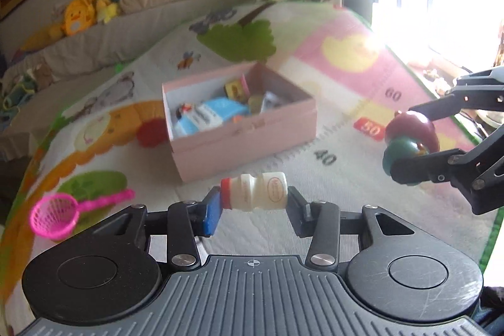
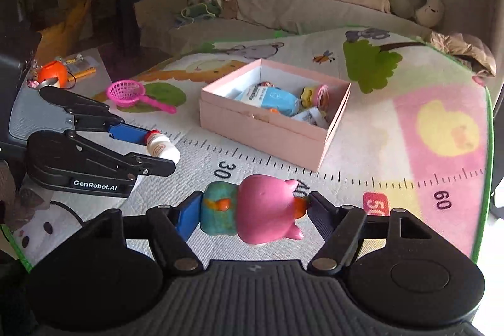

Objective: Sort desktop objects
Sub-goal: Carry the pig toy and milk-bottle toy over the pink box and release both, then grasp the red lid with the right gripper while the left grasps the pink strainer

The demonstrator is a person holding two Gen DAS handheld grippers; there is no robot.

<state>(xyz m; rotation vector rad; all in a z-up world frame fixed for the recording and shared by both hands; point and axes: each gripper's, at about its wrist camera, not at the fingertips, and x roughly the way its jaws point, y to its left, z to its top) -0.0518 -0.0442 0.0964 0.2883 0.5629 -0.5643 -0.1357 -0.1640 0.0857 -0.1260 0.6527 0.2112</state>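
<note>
Pink box (image 2: 267, 128) on play mat (image 2: 393, 147) | left claw (image 1: 253, 194) clenched on small white bottle (image 1: 255, 192) | right claw (image 2: 252, 210) clamps pink pig figure (image 2: 264, 210) | both lifted clear of mat

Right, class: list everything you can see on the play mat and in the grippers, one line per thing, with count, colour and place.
box: one, pink, open, mid-mat, toys and packets inside
strainer: one, pink, on the mat left of the box
bottle: one, white with red cap, held sideways above the mat
pig figure: one, pink head and teal body, held sideways above the mat
mat: one, cartoon print with ruler marks
left gripper: one, black, shut on the bottle
right gripper: one, black, shut on the pig figure
</note>
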